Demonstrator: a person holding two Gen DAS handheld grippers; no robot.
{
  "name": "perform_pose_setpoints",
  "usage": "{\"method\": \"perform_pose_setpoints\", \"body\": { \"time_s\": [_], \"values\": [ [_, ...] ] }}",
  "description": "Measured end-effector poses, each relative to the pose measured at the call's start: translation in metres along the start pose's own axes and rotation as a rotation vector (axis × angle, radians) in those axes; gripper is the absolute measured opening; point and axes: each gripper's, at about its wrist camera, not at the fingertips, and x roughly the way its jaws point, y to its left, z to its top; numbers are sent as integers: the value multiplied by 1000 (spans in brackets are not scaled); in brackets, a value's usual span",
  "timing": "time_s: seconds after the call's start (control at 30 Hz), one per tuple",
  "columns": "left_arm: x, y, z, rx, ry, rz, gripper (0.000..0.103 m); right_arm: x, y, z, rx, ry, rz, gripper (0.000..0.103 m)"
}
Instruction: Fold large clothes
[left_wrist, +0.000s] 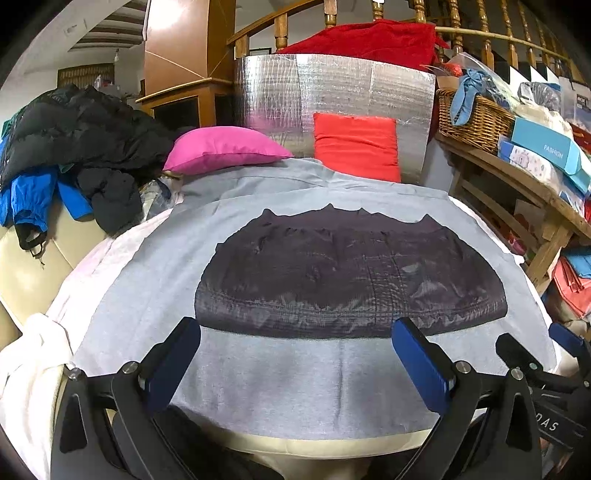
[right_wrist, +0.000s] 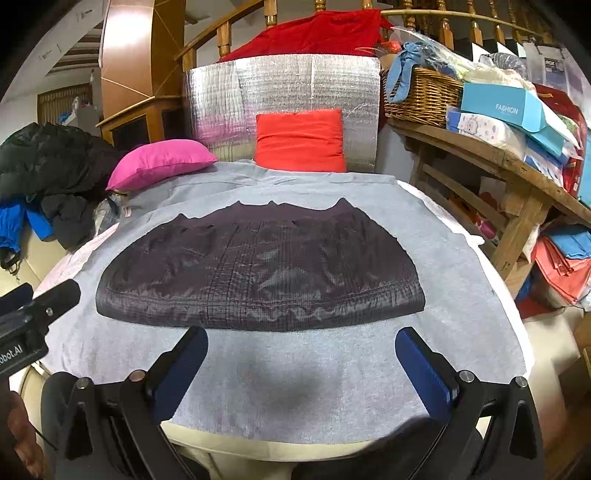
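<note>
**Both grippers spread wide over the flattened grey shirt**

I see the grey T-shirt (left_wrist: 147, 280) lying flat and spread across the cream-coloured surface (left_wrist: 22, 266) in front of me, its big dark bat-shaped print (left_wrist: 347, 273) facing up. Its near hem lies just ahead of my tools. A white cloth (left_wrist: 33, 350) lies under the shirt, and its edges show along both sides.

My left gripper (left_wrist: 299, 365) sits low over the near hem with its blue-padded fingers (left_wrist: 421, 365) spread wide and nothing between them. My right gripper (right_wrist: 303, 369) sits just beside it, over the same hem, equally released, with bare grey fabric between its pads (right_wrist: 424, 373). From the right wrist view, the left tool's black body pokes in at the left edge; from the left wrist view, the right tool shows at the right edge.

Beyond the far end of the shirt rest a pink pillow (left_wrist: 221, 147) and a red-orange cushion (left_wrist: 356, 146), the cushion leaning against a silver foil panel (left_wrist: 332, 85). To the left a heap of black and blue jackets (left_wrist: 74, 147) is piled. On the right a wooden table (right_wrist: 517, 173) carries a wicker basket (right_wrist: 424, 96) and a blue box marked FASHION (right_wrist: 506, 107).
</note>
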Motion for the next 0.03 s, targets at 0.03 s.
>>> {"method": "perform_pose_setpoints", "body": {
  "time_s": [0.03],
  "values": [
    [0, 0, 0, 1, 0, 1, 103, 0, 0, 0, 0, 0, -1, 103]
  ]
}}
